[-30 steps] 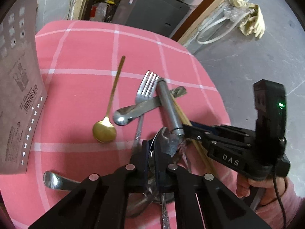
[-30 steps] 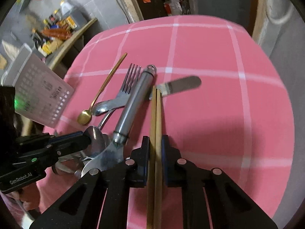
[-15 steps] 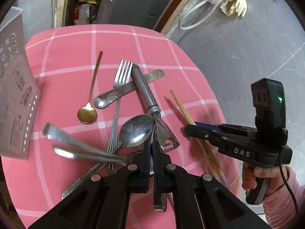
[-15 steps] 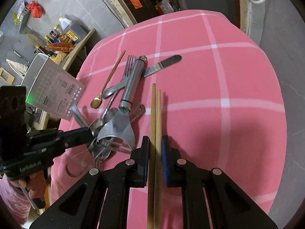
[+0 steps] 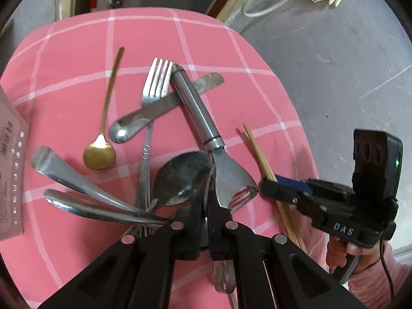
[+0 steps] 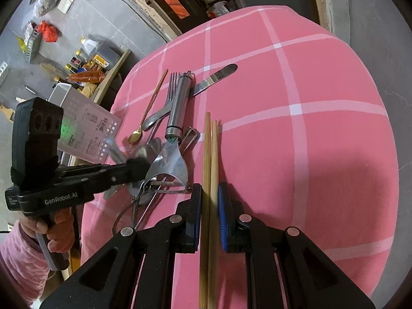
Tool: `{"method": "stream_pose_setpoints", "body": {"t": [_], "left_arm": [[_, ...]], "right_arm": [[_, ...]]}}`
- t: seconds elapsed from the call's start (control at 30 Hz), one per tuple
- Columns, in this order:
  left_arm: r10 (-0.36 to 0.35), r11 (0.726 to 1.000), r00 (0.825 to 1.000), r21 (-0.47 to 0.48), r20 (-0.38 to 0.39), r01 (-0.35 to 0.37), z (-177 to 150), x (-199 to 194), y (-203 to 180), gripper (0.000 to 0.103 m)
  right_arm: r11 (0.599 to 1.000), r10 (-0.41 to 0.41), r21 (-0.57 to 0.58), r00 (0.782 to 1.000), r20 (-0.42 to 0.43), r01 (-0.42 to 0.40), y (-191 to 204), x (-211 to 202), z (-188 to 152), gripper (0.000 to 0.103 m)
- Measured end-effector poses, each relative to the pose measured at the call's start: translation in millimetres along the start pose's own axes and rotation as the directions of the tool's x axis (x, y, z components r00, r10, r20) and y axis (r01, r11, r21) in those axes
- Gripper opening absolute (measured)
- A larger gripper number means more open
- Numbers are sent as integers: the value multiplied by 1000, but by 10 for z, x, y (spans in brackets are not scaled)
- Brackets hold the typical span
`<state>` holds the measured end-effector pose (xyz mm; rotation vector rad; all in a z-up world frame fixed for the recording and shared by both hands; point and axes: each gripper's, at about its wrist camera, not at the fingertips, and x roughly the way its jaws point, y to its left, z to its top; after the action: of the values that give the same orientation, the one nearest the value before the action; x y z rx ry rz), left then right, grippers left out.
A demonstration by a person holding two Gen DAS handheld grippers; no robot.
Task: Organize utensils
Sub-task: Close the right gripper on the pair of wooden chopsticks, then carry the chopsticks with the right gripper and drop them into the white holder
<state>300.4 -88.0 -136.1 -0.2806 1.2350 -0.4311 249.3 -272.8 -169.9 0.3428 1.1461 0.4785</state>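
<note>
**Pink checked cloth, both claws gripping**

Pink tablecloth (image 6: pixel 322 154) with white lines covers the round table. Nearest, the right gripper (image 6: pixel 209 206) is clamped on a pair of wooden chopsticks (image 6: pixel 209 154) that point away across the cloth. The left gripper (image 5: pixel 206 213) is pinched nearly closed on a metal handle amid a bunch of steel spoons (image 5: pixel 180 177). Just beyond lies a peeler (image 5: pixel 203 118), crossing a table knife (image 5: pixel 164 105) and touching a fork (image 5: pixel 157 82). A gold spoon (image 5: pixel 99 152) rests left, apart.
</note>
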Motion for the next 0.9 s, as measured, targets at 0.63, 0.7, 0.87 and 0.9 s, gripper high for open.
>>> {"method": "stream_pose_setpoints", "body": {"t": [0.63, 0.7, 0.87, 0.9], "left_arm": [[136, 989, 867, -20, 479, -144, -428, -1449, -215, 3], [142, 989, 838, -41, 526, -142, -398, -1642, -187, 3], [188, 981, 739, -93, 647, -169, -266, -2210, -25, 3], [204, 978, 717, -105, 666, -181, -238, -2300, 19, 3]], "right_arm": [[990, 138, -47, 924, 358, -130, 456, -840, 16, 11], [984, 176, -79, 897, 405, -157, 592, -920, 105, 11], [958, 284, -183, 810, 514, -220, 1074, -1002, 441, 11], [952, 304, -205, 792, 529, -228, 1188, -1001, 524, 11]]}}
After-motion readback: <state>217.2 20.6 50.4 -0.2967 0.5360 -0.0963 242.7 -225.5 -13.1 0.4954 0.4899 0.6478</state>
